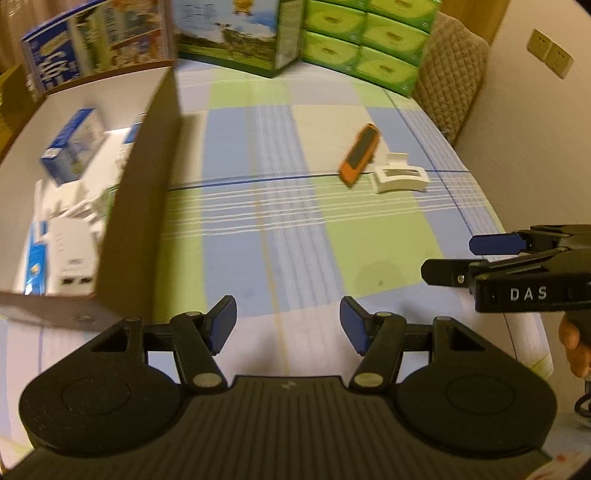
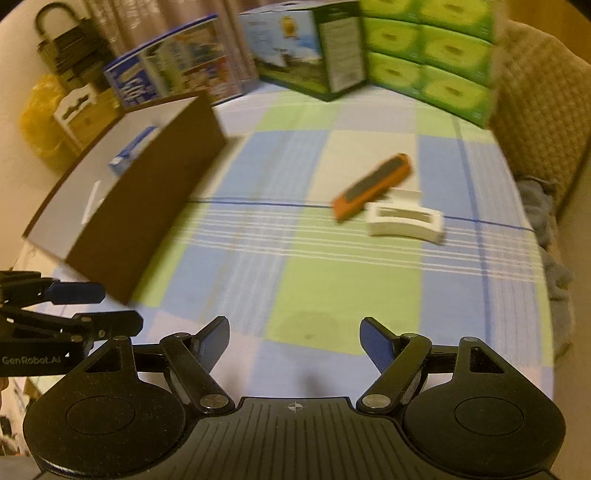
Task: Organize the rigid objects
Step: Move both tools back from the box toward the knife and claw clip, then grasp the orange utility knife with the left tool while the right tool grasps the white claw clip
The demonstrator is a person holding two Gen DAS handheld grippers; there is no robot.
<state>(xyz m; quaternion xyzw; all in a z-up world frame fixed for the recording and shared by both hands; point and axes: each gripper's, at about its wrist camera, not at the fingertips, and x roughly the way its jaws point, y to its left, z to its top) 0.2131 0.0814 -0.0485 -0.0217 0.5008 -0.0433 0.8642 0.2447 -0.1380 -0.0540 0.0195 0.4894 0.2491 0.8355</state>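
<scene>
Two loose items are seen on the blue, green and white checked tablecloth (image 2: 295, 280): one flat orange bar with a grey rubbery face (image 2: 373, 186) and one white rectangular plastic holder with a slot along its top (image 2: 404, 218). In the right wrist view both lie right of centre, the orange bar angled and overlapping or touching the holder's far edge; which of the two cannot be told through the blur.

One open brown cardboard box with a pale inner lining (image 1: 140, 206) stands at the left of the left wrist view. Inside it, at least two blue-and-white cartons and one white adapter-like block are counted; the remaining white pieces are too blurred to count.

The left gripper (image 1: 288, 325) is held empty, its blue-padded fingers spread wide. The right gripper (image 2: 294, 341) is likewise empty with fingers spread.

Step in hand is judged as a reach for one of the two loose items, then transfer to the box. The orange bar is best taken first, since it lies partly against the holder. The fingers should be aligned across its narrow width, not its length, and closed only once both pads flank it. A low, flat approach is advised, as the bar sits thin on the cloth. Risk is judged: nudging the holder aside.

At the top of both frames, two large printed cartons and one stack of green tissue packs (image 1: 369, 33) are noted.
</scene>
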